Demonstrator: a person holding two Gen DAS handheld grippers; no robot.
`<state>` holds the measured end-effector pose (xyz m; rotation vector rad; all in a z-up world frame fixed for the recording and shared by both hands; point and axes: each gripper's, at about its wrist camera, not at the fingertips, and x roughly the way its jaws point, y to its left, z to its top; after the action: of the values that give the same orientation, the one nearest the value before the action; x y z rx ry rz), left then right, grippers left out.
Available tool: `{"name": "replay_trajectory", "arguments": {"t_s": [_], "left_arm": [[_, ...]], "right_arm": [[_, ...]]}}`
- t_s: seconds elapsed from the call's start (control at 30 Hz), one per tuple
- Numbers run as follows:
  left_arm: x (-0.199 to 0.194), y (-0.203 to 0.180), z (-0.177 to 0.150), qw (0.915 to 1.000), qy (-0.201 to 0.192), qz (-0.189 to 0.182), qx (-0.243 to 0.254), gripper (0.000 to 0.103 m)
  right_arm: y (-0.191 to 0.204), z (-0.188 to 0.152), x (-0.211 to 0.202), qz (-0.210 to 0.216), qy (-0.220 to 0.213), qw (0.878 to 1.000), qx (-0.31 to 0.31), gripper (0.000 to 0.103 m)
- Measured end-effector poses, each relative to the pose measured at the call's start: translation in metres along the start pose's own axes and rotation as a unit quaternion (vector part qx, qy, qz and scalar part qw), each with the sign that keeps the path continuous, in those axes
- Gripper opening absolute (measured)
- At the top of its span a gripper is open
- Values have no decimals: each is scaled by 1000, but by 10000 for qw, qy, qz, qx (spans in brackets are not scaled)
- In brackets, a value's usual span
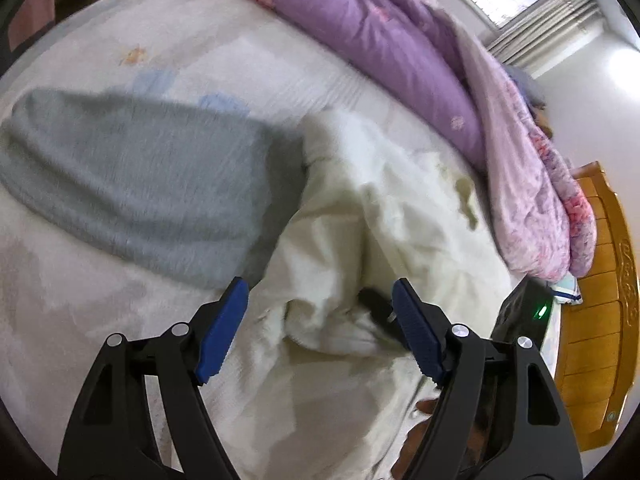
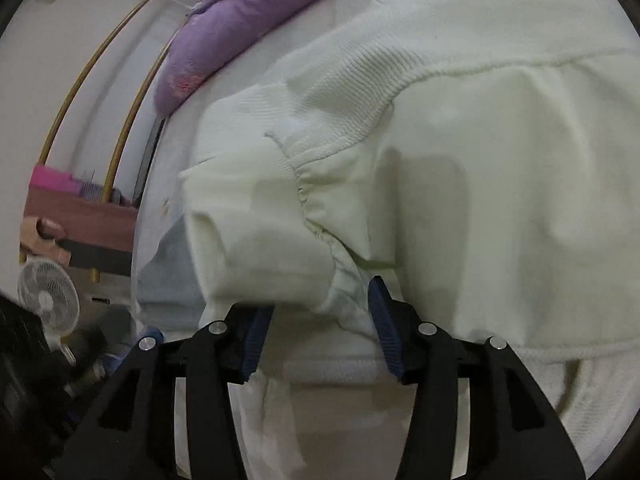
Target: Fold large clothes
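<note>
Bed (image 1: 100,320) fills both views — a pale printed sheet, with a purple quilt (image 1: 380,40) bunched along its far edge below a window and a wooden headboard (image 1: 600,280) at the right. On the sheet we note two garments lying side by side and touching: a grey knit garment (image 1: 140,184), spread flat to the left, and a cream sweatshirt (image 1: 360,240), crumpled in the middle of the bed.

Progress, as we judge it: early. We see the cream sweatshirt bunched into ridges in the left wrist view, with no clean rectangular fold anywhere. In the right wrist view its ribbed hem (image 2: 348,92) and a sleeve with ribbed cuff (image 2: 248,184) lie over the body panel, which suggests the sleeve is being laid inward — one fold step at most. Smoothing, the other sleeve and the final body folds look to be left. The grey garment appears untouched, though we cannot tell whether it is already folded.

Tools: the left gripper (image 1: 312,328) hovers over the crumpled cream fabric, jaws wide apart and gripping nothing. The right gripper (image 2: 320,328) has its jaws partly apart with the sleeve fabric between them; the pads do not appear to press it.
</note>
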<state>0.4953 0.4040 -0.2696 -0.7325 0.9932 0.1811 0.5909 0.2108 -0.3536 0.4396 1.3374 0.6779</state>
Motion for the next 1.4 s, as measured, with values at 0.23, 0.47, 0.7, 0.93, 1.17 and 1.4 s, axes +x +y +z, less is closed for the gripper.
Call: {"name": "replay_trajectory", "arguments": {"t_s": [0.23,0.47,0.7,0.93,1.17,1.4], "left_arm": [[-8,-65,19,9973,-109,-429,584,76],[43,-125,11,9899,443,-759,1110,76],[123,-90,-7,9881,1071,418,1025,75],[134,-39,-4,9925,1012,224,655,70],[138,-51,2,9887,1164,394,863,70],[84,-67,54,9895,1021,-511,882,85]], "right_arm": [[-11,-11,-81,-89,-586,9972,-451,48],[-108,15,-159,-1054,-1218,9865,288,30],[-224,20,-180,-1761,-978,9649,1684,6],[-263,13,-162,-1878,-629,9628,1839,0],[-268,25,-166,-1824,-415,9619,1994,0],[-226,58,-203,-1636,-378,9792,1143,26]]}}
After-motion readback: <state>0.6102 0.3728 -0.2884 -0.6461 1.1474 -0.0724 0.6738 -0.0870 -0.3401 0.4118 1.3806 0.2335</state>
